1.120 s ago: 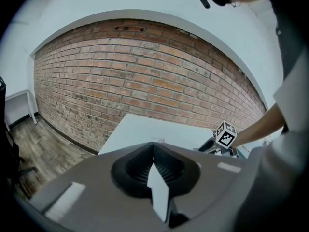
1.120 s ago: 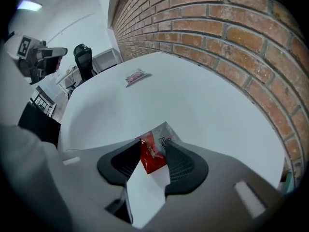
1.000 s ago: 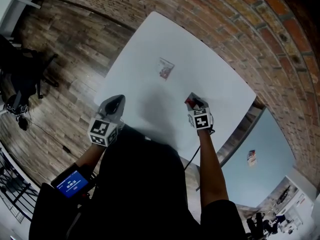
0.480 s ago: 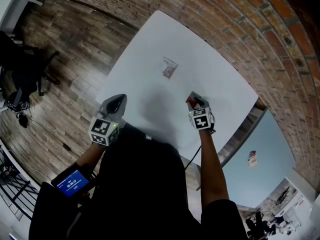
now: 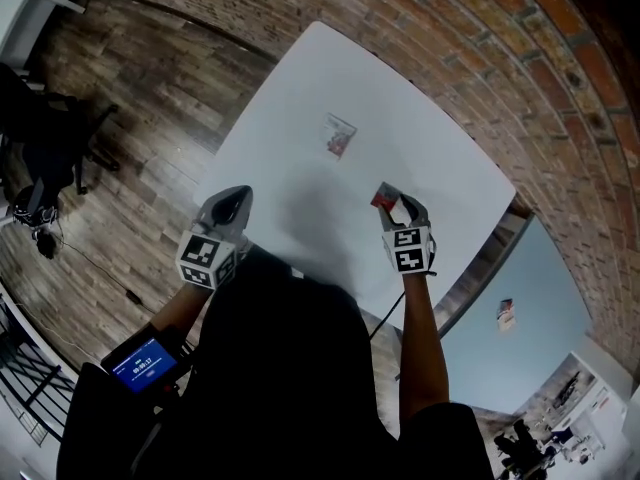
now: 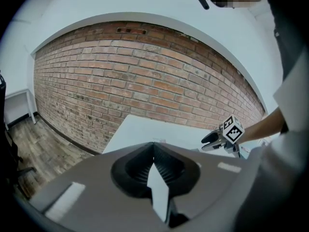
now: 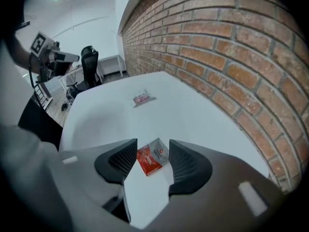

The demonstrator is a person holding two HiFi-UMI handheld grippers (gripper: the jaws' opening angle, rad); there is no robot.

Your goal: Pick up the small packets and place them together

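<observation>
Right gripper [image 7: 153,154] stands released: its jaws have just been opening, and the red packet [image 7: 151,162] lies loose on the white table [image 7: 203,110] between them, pressed by neither pad. Well beyond its tips lies a second, clear packet [image 7: 142,99]; off to its left, the left gripper [image 6: 155,164] is clenched empty.

"What stood in your way on the counter [image 5: 290,88]?"

"Little. My right tool [image 5: 408,206] had just been opening its jaws, and the red packet [image 7: 151,159] lay flat between them, clear of both pads. From there to the clear packet [image 5: 338,135] the top was bare, an open lane."

"And the sides?"

"The brick wall [image 5: 480,58] ran close along the far and right edges, so room was tight there. My left tool [image 5: 230,200], jaws together, hung over the near left edge, well apart from both packets."
</observation>
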